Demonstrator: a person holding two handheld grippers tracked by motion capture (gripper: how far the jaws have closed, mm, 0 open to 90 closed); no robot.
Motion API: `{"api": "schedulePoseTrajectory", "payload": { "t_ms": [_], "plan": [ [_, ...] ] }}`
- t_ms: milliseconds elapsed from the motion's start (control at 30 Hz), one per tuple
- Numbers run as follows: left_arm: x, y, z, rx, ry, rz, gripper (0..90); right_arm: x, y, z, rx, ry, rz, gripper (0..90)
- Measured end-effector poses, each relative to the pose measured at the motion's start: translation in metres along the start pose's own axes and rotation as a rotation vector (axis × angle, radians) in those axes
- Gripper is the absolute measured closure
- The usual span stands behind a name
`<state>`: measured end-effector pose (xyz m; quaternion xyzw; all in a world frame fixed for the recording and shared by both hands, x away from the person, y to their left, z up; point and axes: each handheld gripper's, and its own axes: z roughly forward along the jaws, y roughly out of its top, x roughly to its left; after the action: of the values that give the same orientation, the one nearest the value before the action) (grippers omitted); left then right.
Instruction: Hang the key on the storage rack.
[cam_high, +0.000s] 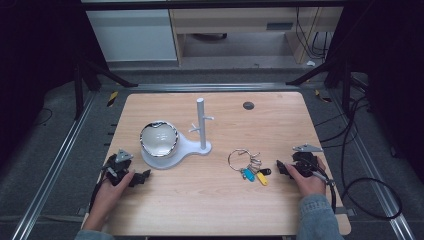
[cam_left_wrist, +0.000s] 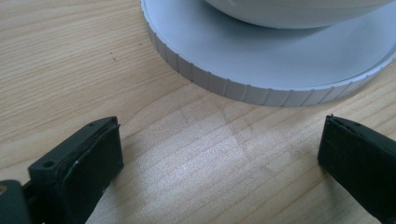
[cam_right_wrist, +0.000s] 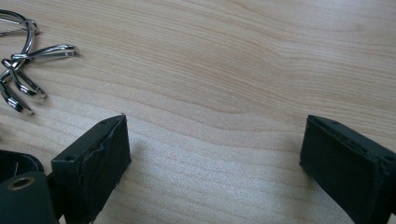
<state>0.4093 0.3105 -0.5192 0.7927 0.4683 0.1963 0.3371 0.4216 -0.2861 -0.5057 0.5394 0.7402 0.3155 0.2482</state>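
A white stand (cam_high: 202, 125) with an upright post and short pegs rises from a round white base (cam_high: 186, 147) at mid-table. A shiny silver bowl (cam_high: 159, 138) sits on that base. A key ring (cam_high: 244, 159) with blue, yellow and black tags lies to the right of the stand. My left gripper (cam_high: 132, 173) rests on the table just left of the base, open and holding nothing. In the left gripper view the ribbed base rim (cam_left_wrist: 243, 86) lies just beyond the gripper (cam_left_wrist: 222, 135). My right gripper (cam_high: 283, 169) sits right of the keys, open and holding nothing. In the right gripper view the metal rings (cam_right_wrist: 28, 70) lie to the upper left of that gripper (cam_right_wrist: 212, 135).
The wooden table (cam_high: 210, 200) has a small dark round grommet (cam_high: 248, 105) near its far edge. Black cables (cam_high: 365, 190) trail off the table's right side. Dark frame rails and furniture stand beyond the far edge.
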Motion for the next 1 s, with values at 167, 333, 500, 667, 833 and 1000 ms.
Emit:
{"api": "schedulePoseTrajectory", "payload": {
  "t_ms": [167,333,500,667,833,1000],
  "plan": [
    [0.000,0.000,0.000,0.001,-0.001,0.003,0.0,0.001,0.001,-0.001,-0.002,0.014,-0.009,17.1],
    [0.000,0.000,0.000,0.001,-0.001,0.002,0.0,0.006,0.011,-0.004,0.042,0.032,-0.070,26.8],
    [0.001,0.001,0.001,-0.001,-0.001,0.002,0.0,0.006,0.028,-0.007,0.078,0.070,-0.126,34.1],
    [0.001,0.001,0.001,-0.001,-0.003,0.002,0.0,0.007,0.051,-0.008,0.133,0.143,-0.205,45.8],
    [0.001,0.001,0.001,-0.001,-0.003,0.002,0.0,0.015,0.064,-0.005,0.177,0.191,-0.279,55.6],
    [0.001,0.001,0.001,-0.001,-0.003,0.002,0.0,0.025,0.070,-0.001,0.221,0.238,-0.331,61.8]
  ]
}}
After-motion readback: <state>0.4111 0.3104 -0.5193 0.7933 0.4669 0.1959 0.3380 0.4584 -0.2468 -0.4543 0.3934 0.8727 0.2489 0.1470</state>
